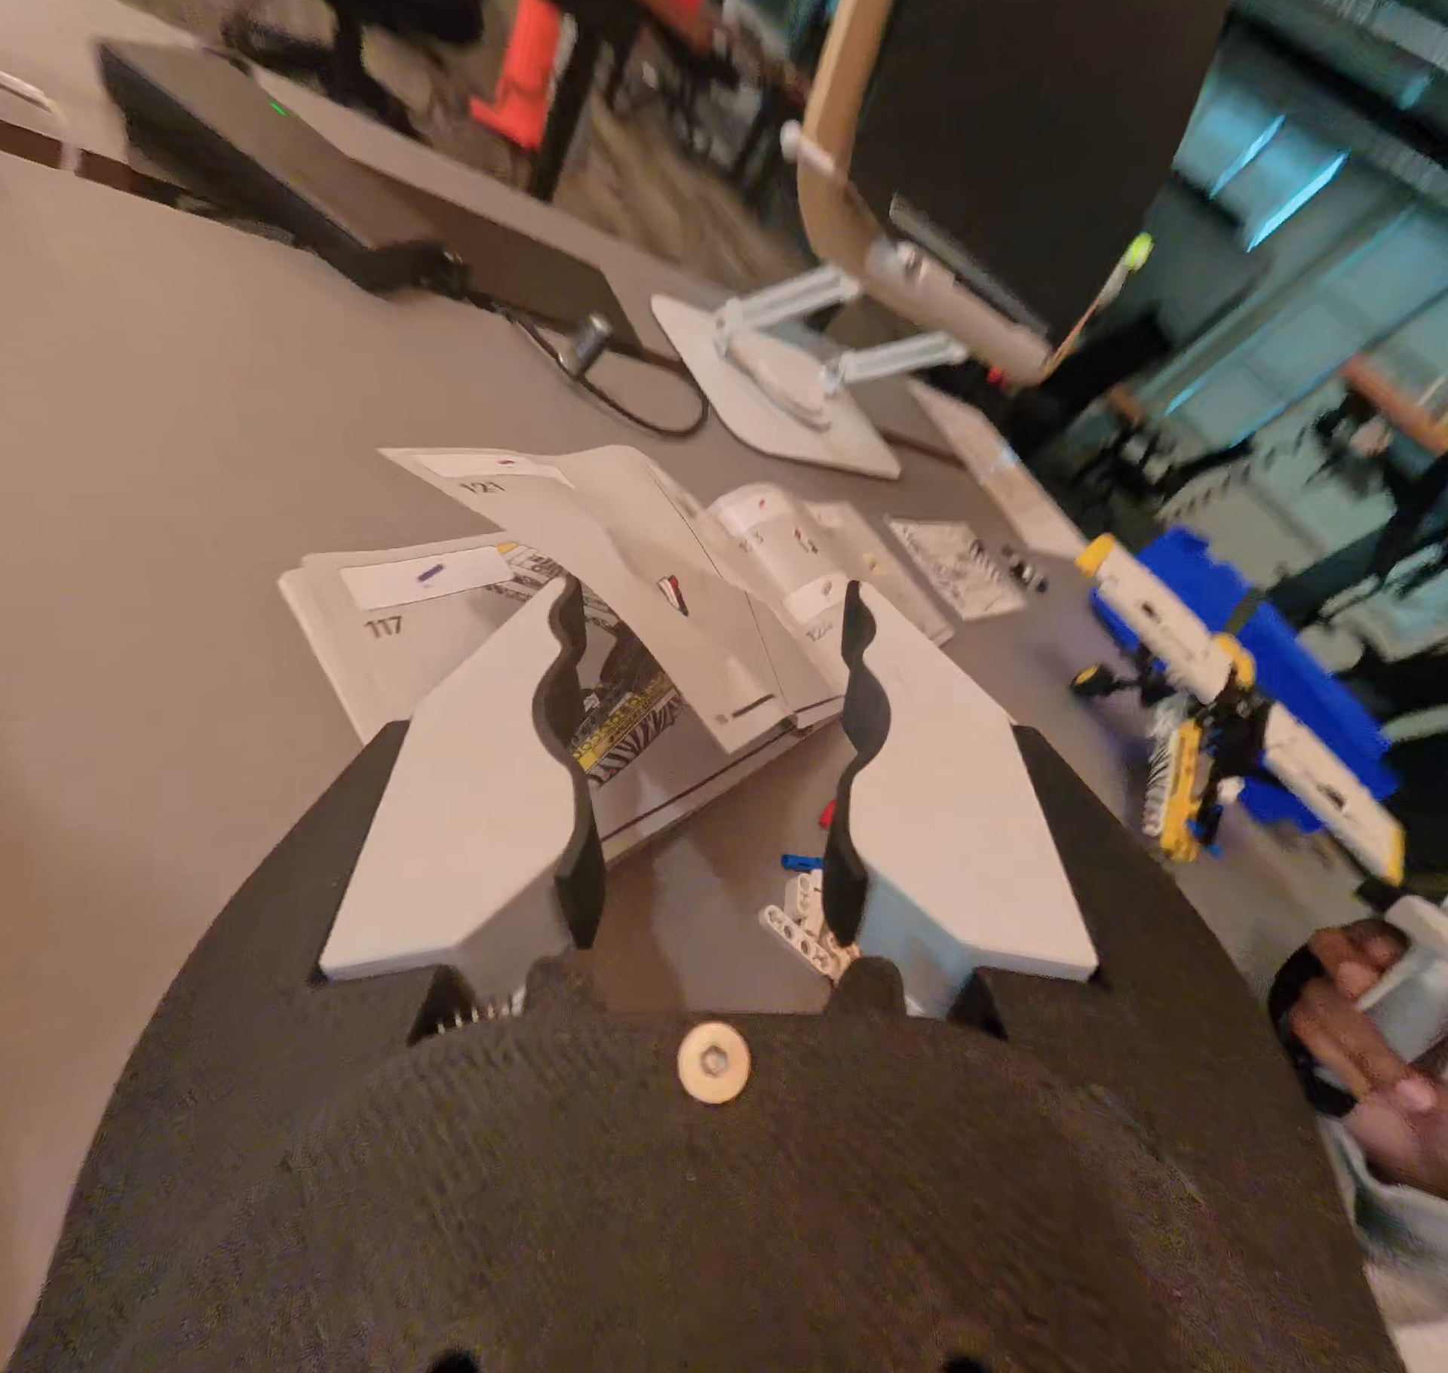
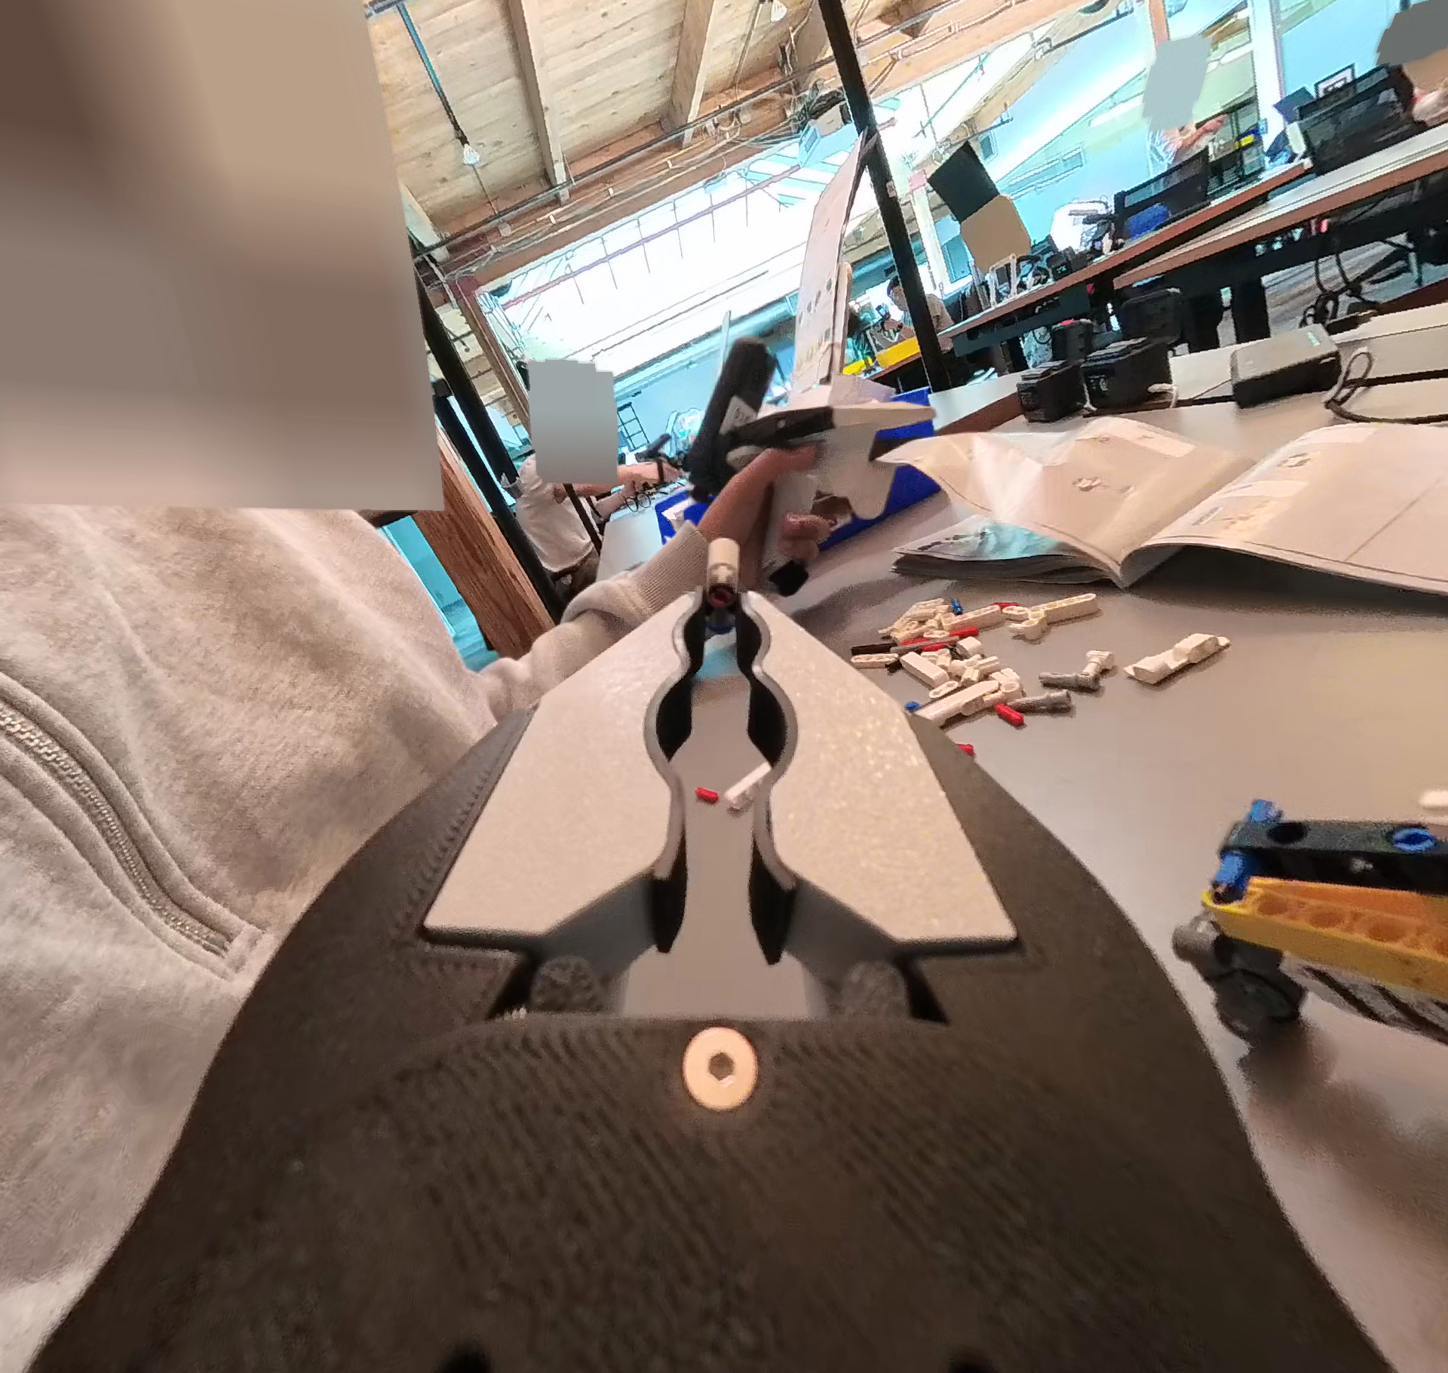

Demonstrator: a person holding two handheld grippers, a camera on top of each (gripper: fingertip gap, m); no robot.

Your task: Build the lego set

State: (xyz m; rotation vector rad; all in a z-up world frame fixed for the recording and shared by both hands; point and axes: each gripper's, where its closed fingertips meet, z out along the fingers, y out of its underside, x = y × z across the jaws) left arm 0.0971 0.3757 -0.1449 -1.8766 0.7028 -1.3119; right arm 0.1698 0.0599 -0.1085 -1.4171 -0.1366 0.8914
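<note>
My left gripper is open and empty, held above the open instruction booklet. A small pile of loose white, red and blue lego pieces lies under its right finger. The partly built yellow, white and blue model shows to the right. My right gripper is shut on a small white and red lego piece that sticks out past its tips. In the right wrist view the pile of loose pieces lies to the right, the model at the right edge and the left gripper farther off over the booklet.
A monitor stand base and a cable lie beyond the booklet. A blue bin stands behind the model. A person's grey sleeve and torso fill the left of the right wrist view. Black boxes sit at the table's far side. The tips of one gripper are about 35 centimeters away from the tips of the other.
</note>
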